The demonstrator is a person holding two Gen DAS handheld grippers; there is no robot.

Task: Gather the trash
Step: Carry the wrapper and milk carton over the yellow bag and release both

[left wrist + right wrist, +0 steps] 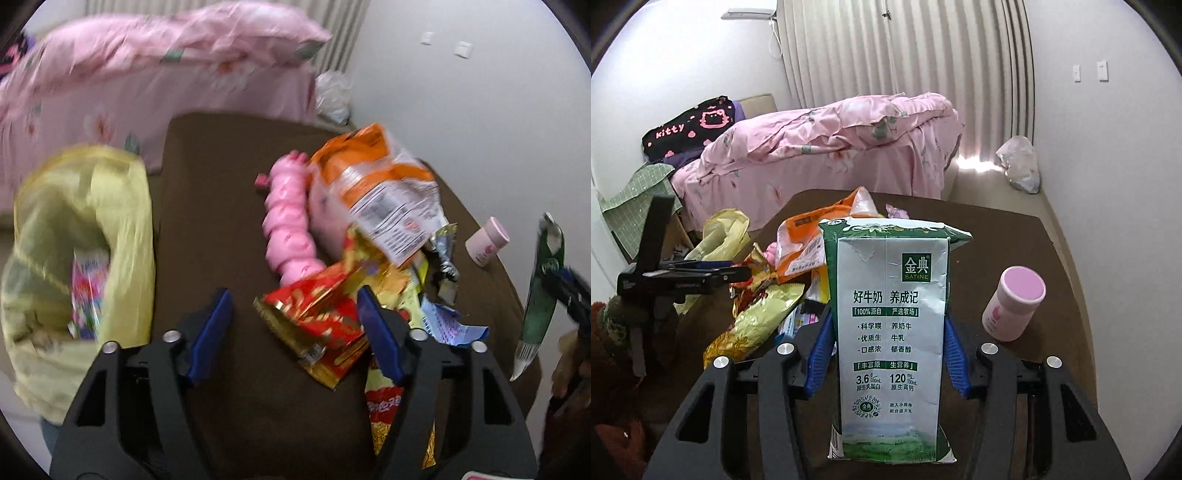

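Left wrist view: looks steeply down, close over the counter [229, 206], toward the wrapper pile [354, 280]. Right wrist view: shallower tilt, facing the bed [827, 147], nearly blocked by a carton [890, 332]. Both share counter, pile, bed.

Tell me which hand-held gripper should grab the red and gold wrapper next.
Left. The left hand-held gripper is open and hangs right over the red and gold wrapper on the brown table. The right hand-held gripper is already shut on the milk carton.

"SATINE" on milk carton [892, 317]; "kitty" on black blanket [689, 123]
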